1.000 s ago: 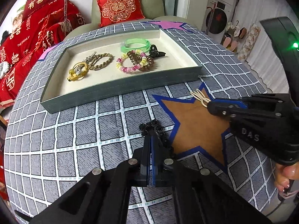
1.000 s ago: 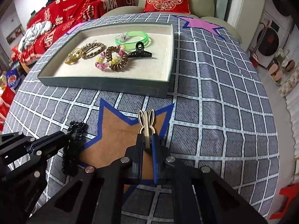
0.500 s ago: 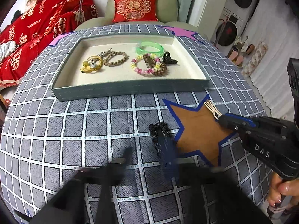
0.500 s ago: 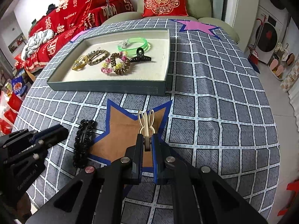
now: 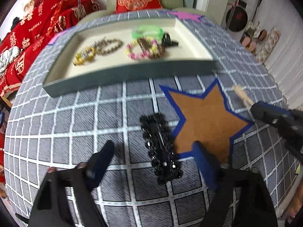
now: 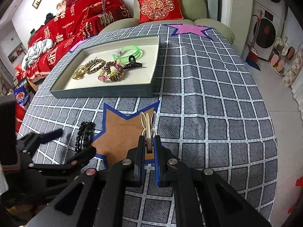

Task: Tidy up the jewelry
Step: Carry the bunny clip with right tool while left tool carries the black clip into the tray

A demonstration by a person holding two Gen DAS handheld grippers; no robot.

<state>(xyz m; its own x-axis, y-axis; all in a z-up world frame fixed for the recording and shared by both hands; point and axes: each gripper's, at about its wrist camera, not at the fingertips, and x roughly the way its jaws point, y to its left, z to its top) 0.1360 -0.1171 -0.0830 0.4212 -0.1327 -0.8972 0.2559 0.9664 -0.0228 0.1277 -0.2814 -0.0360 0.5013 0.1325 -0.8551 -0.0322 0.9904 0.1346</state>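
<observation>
A black beaded hair clip (image 5: 161,147) lies on the checked cloth at the left edge of the brown star patch (image 5: 204,117); it also shows in the right wrist view (image 6: 84,136). My left gripper (image 5: 154,153) is open, its fingers either side of the clip. My right gripper (image 6: 149,141) is shut on a cream rabbit-ear hair clip (image 6: 147,123), held above the star patch (image 6: 121,130). The grey tray (image 6: 102,92) holds a green bangle (image 6: 130,52), a black claw clip (image 6: 132,63), coil hair ties and bracelets.
The tray (image 5: 132,71) sits at the far side of the cloth-covered table. A sofa with red cushions (image 6: 159,5) stands behind it. A red blanket (image 6: 75,19) lies to the left. A washing machine (image 6: 265,36) is at the right.
My left gripper has opened and let go of the black beaded clip, which now lies on the cloth. My right gripper has lifted the rabbit-ear clip slightly and stays shut.
</observation>
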